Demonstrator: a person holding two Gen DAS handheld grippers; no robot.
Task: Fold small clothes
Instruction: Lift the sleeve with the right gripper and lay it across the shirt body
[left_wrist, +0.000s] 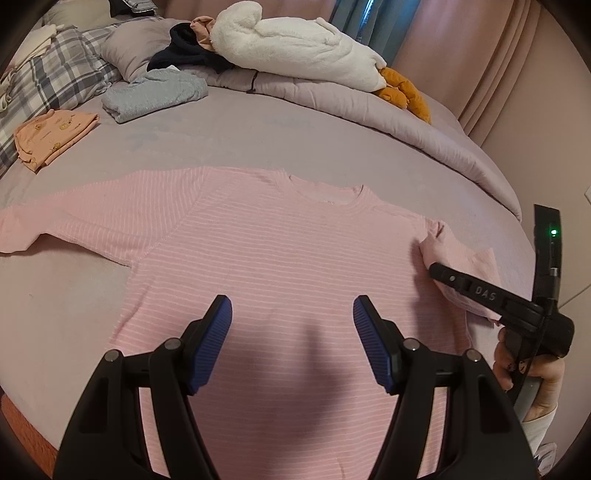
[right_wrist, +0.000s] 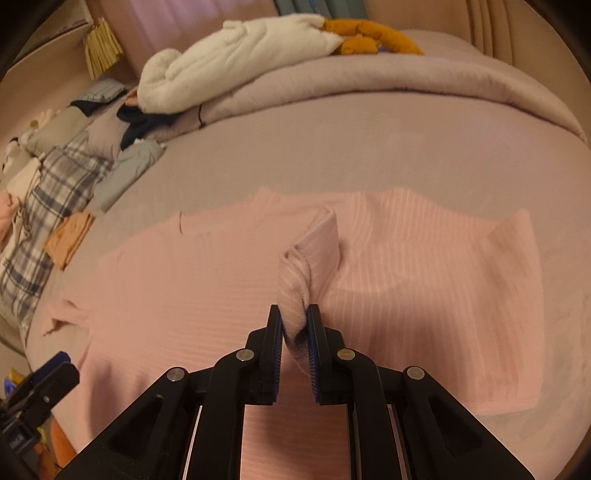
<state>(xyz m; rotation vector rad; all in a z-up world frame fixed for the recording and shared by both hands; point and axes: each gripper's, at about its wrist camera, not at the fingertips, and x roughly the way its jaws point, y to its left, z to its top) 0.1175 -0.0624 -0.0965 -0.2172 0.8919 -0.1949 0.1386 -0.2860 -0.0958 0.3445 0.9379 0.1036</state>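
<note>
So the pink striped shirt (left_wrist: 280, 266) is lying flat in the middle of the bed (left_wrist: 229, 147), collar toward the far side, one sleeve stretched out to the left. The other sleeve (right_wrist: 314, 258) is lifted off the sheet and bunched up, because the right gripper (right_wrist: 295, 325) has it pinched tight between its pads. The left gripper (left_wrist: 291, 332) hangs over the lower front of the shirt with its blue pads (left_wrist: 216, 343) spread wide, holding nothing.

Further back there's a folded grey garment (left_wrist: 155, 94) and a folded orange one (left_wrist: 51, 136), both well clear of the shirt. A plaid pillow (left_wrist: 48, 85) sits at the left edge, a dark garment (left_wrist: 188, 51) behind the grey one. A rolled-up comforter (left_wrist: 369, 110) runs along the far side with a big white plush toy (left_wrist: 295, 48) lying on top.
</note>
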